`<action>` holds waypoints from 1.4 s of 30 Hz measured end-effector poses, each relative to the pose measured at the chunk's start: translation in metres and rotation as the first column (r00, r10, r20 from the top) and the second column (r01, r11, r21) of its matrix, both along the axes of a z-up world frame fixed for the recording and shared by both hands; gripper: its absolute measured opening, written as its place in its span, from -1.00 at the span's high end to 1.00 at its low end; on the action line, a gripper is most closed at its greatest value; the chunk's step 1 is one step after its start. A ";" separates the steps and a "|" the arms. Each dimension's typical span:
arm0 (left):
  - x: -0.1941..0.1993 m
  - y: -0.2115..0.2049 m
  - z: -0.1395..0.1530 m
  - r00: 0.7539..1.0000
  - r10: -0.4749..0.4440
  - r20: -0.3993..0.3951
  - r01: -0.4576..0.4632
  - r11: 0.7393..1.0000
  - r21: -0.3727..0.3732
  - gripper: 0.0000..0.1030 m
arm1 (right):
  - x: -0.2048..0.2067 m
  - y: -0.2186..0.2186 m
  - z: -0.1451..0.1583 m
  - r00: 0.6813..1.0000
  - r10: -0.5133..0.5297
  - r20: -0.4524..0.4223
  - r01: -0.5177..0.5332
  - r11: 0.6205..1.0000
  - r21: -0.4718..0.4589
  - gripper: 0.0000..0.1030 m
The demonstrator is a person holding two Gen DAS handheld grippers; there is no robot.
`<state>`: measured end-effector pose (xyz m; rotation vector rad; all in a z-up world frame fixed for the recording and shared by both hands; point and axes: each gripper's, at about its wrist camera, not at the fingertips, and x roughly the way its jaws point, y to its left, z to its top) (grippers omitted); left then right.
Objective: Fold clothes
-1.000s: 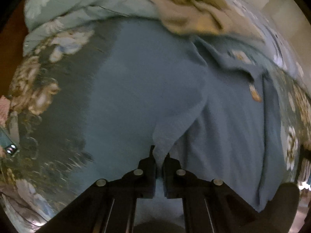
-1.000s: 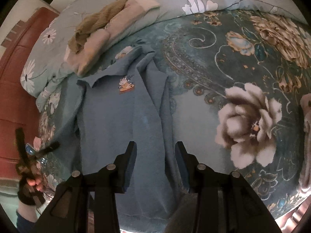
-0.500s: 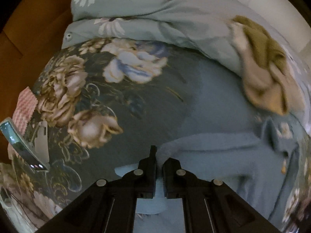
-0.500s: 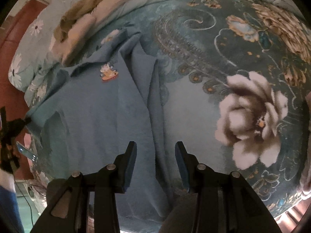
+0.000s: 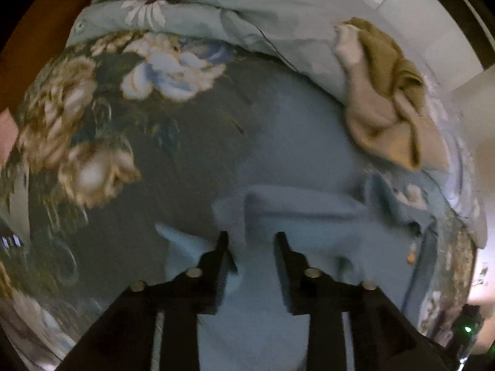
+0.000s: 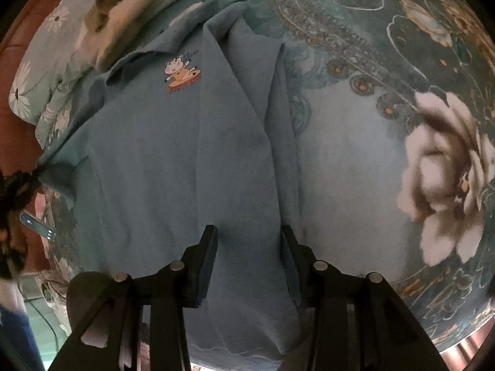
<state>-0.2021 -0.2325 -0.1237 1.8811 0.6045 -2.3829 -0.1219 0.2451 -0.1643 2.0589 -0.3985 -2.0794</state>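
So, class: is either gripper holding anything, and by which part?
Nothing is held. The left gripper is opening over the blue shirt; the right gripper hangs open above it.

Lighting is dim and warm throughout. The bed [image 6: 355, 160] is covered by a dark teal spread printed with large pale flowers and scrollwork. A lighter teal daisy-print quilt [image 5: 247, 9] lies bunched along the far edge. A reddish-brown wooden headboard [image 6: 18, 46] stands at left. A pale wall [image 5: 433, 24] shows at far right.
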 end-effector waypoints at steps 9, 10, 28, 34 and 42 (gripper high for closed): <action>0.069 0.039 0.008 1.000 0.018 -0.023 -0.016 0.997 0.069 0.08 | 0.011 0.005 0.026 0.997 0.035 -0.067 -0.037 0.999 -0.019 0.91; 0.074 0.041 0.009 1.000 0.023 -0.022 -0.021 0.997 0.070 0.07 | 0.011 0.005 0.030 0.996 0.048 -0.081 -0.049 0.999 -0.013 0.93; 0.081 0.042 0.021 1.000 0.001 -0.029 0.000 0.999 0.039 -0.07 | -0.106 0.161 0.085 0.955 -0.115 -0.272 0.217 0.898 0.383 0.94; 0.050 0.051 0.011 0.999 -0.035 -0.004 0.035 0.999 0.007 -0.08 | -0.133 0.170 0.054 0.967 -0.113 -0.230 0.209 0.868 0.451 0.94; -0.004 0.073 0.007 0.991 -0.137 -0.011 0.136 0.989 -0.061 -0.08 | -0.140 0.159 0.048 0.977 -0.042 -0.208 0.135 0.880 0.456 0.66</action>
